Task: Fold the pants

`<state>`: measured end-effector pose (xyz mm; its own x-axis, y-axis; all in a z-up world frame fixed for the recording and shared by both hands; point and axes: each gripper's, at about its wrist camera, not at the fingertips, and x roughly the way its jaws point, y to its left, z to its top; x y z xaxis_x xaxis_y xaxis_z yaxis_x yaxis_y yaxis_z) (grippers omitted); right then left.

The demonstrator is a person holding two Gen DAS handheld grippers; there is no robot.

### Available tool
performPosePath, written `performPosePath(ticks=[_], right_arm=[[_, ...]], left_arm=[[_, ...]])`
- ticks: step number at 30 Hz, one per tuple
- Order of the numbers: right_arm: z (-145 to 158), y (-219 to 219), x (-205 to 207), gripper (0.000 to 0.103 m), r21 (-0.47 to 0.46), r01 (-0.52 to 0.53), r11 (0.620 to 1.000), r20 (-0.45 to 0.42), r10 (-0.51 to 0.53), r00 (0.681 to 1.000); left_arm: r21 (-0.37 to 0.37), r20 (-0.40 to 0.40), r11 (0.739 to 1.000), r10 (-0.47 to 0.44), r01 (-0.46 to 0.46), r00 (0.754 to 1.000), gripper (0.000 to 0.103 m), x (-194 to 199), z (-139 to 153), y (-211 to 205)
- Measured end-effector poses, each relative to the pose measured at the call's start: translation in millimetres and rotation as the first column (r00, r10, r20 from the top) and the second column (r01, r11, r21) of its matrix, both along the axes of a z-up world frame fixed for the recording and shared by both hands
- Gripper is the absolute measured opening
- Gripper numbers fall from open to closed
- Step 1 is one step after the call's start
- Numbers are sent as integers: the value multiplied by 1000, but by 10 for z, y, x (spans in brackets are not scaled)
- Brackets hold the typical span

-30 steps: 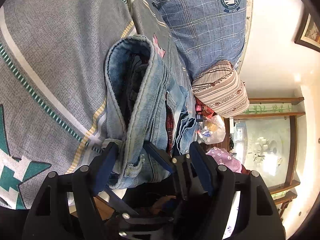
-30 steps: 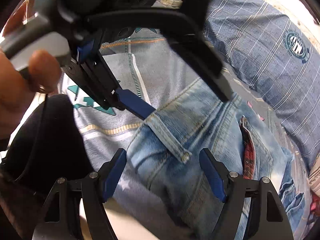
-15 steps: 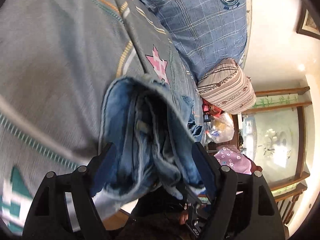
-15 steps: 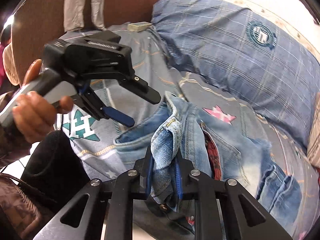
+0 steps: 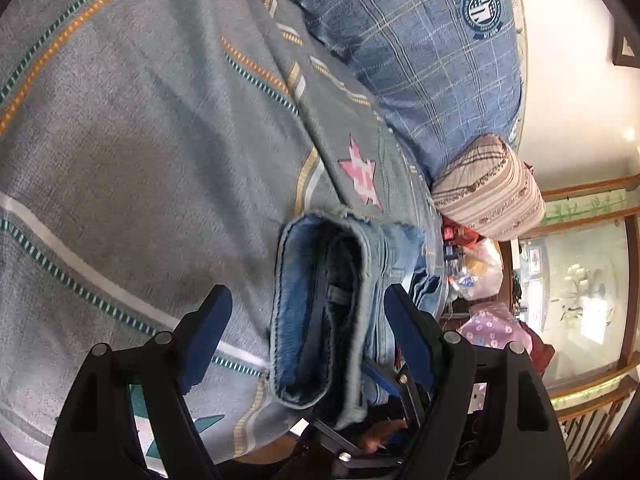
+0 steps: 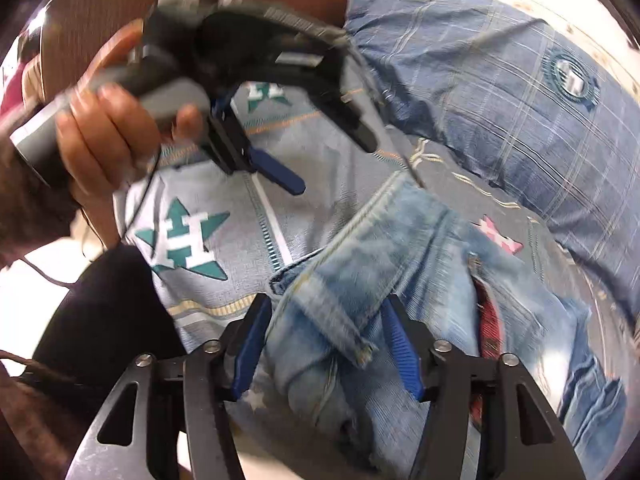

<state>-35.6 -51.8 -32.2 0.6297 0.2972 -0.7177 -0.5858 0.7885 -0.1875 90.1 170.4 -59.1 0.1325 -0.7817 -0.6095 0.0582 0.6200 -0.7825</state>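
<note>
Denim: one pair of jeans point(image 5: 320, 312).

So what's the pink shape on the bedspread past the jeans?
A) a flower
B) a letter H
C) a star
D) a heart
C: a pink star is printed on the grey bedspread just beyond the jeans.

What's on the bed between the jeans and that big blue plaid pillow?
In the right wrist view, only the grey patterned bedspread, with a pink star on it, lies between the jeans and the blue plaid pillow.
</note>
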Motion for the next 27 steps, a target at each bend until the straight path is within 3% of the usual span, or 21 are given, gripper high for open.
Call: performPosePath(ticks=[4, 6, 7, 8, 9, 10, 15, 22, 27], right_arm=[[-169, 218, 53, 71, -77, 25, 997, 25, -23, 999], [-271, 316, 64, 68, -139, 24, 990, 43, -18, 999], [-286, 316, 64, 53, -161, 40, 986, 77, -28, 997], [-267, 276, 85, 41, -140, 42, 989, 63, -34, 997], [-208, 196, 126, 36, -96, 64, 993, 34, -61, 998], [-135, 134, 144, 21, -77, 90, 993, 37, -87, 995], [164, -103, 66, 21, -48, 158, 986, 101, -152, 983], [180, -116, -10, 21, -58, 154, 986, 103, -148, 984], [139, -78, 7, 21, -69, 127, 989, 95, -121, 988]], left_arm=[[-25, -12, 999, -26, 26, 1000, 78, 5, -42, -35], [-33, -16, 999, -41, 41, 999, 78, 26, -43, -41], [-39, -14, 998, -53, 52, 998, 78, 37, -29, -56], [-43, -11, 997, -64, 64, 998, 78, 45, -14, -71], [-47, -6, 996, -73, 72, 997, 78, 55, 7, -94], [-49, 0, 995, -85, 85, 996, 78, 69, 28, -119], [-34, -15, 988, -148, 147, 989, 78, 179, -35, -360], [-230, 49, 950, -204, 210, 978, 79, 108, -39, -642], [-167, -8, 963, -218, 214, 976, 78, 77, -194, -734]])
